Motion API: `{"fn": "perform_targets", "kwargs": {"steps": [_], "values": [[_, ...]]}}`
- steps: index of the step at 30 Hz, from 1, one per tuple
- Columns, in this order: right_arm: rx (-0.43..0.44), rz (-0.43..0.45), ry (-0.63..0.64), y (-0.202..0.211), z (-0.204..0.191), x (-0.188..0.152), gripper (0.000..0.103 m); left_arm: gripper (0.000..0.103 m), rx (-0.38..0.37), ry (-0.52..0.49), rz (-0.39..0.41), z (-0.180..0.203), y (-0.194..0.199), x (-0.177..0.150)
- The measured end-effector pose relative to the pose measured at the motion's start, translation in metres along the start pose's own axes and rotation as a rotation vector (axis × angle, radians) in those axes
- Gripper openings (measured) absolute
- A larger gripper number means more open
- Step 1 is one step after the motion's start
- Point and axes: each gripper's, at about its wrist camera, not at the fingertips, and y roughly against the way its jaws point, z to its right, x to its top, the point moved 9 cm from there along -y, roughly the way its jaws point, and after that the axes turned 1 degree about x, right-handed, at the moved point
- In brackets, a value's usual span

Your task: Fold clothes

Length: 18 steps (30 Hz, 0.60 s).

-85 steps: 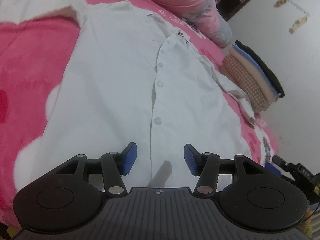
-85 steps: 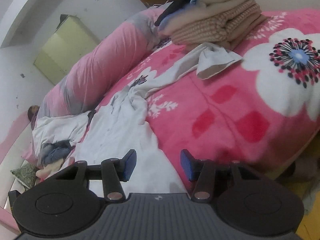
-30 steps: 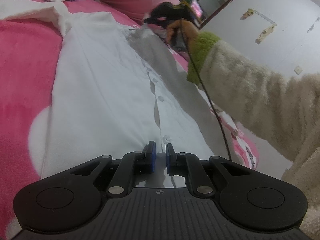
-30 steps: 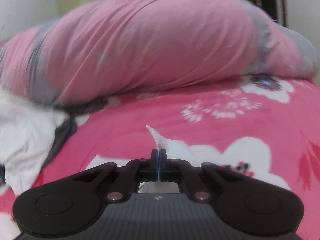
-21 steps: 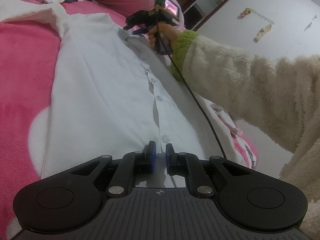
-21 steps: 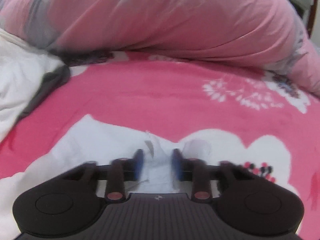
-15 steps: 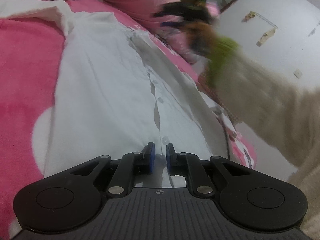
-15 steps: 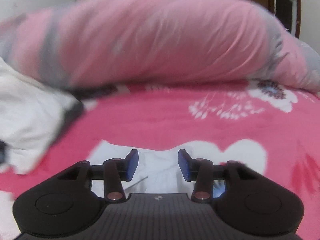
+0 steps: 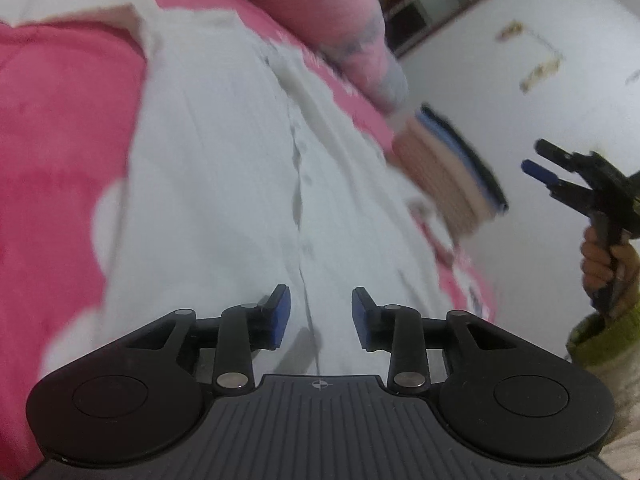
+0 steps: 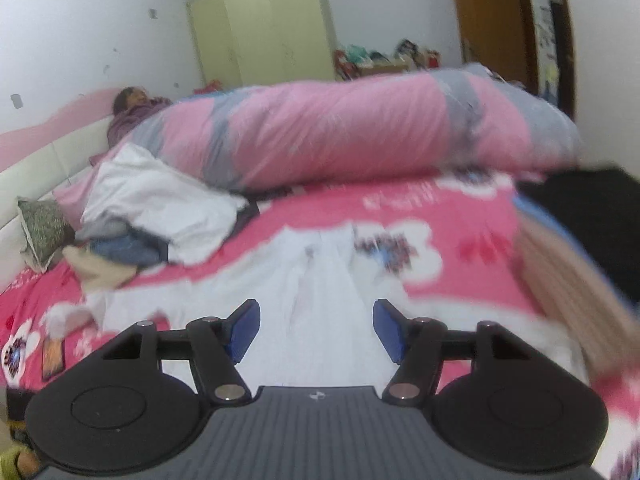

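A white button-up shirt (image 9: pixel 224 184) lies spread on the pink flowered bed (image 9: pixel 52 128), its right side folded in over the button line. My left gripper (image 9: pixel 321 316) hovers open above the shirt's lower hem, nothing between its blue pads. In the right wrist view the same shirt (image 10: pixel 320 304) stretches away below my right gripper (image 10: pixel 316 330), which is open and empty. That right gripper (image 9: pixel 544 162) also shows in the left wrist view, held up in the air at the far right by a hand in a cream and green sleeve.
A stack of folded clothes (image 9: pixel 448 172) sits at the bed's right edge, also seen as a blurred stack (image 10: pixel 580 272). A long pink and grey rolled duvet (image 10: pixel 360 128) runs across the back. A heap of unfolded laundry (image 10: pixel 152 216) lies far left. A person (image 10: pixel 132 108) lies behind the duvet.
My left gripper has opened and let go of the shirt's hem. The right gripper released the collar, opened, and pulled back and up away from the bed.
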Motion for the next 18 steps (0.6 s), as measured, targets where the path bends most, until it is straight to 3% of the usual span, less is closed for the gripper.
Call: {"fn": "perform_targets", "kwargs": {"steps": [5, 11, 18], "values": [[0.037, 0.017, -0.174, 0.039, 0.018, -0.054, 0.065, 0.034, 0.112, -0.075, -0.025, 0.008, -0.004, -0.017], [0.038, 0.008, -0.329, 0.053, 0.039, -0.109, 0.065, 0.033, 0.185, -0.151, -0.048, 0.021, -0.003, -0.034], [0.061, 0.021, -0.443, 0.055, 0.057, -0.144, 0.065, 0.028, 0.316, -0.237, -0.044, 0.031, -0.006, -0.050]]}}
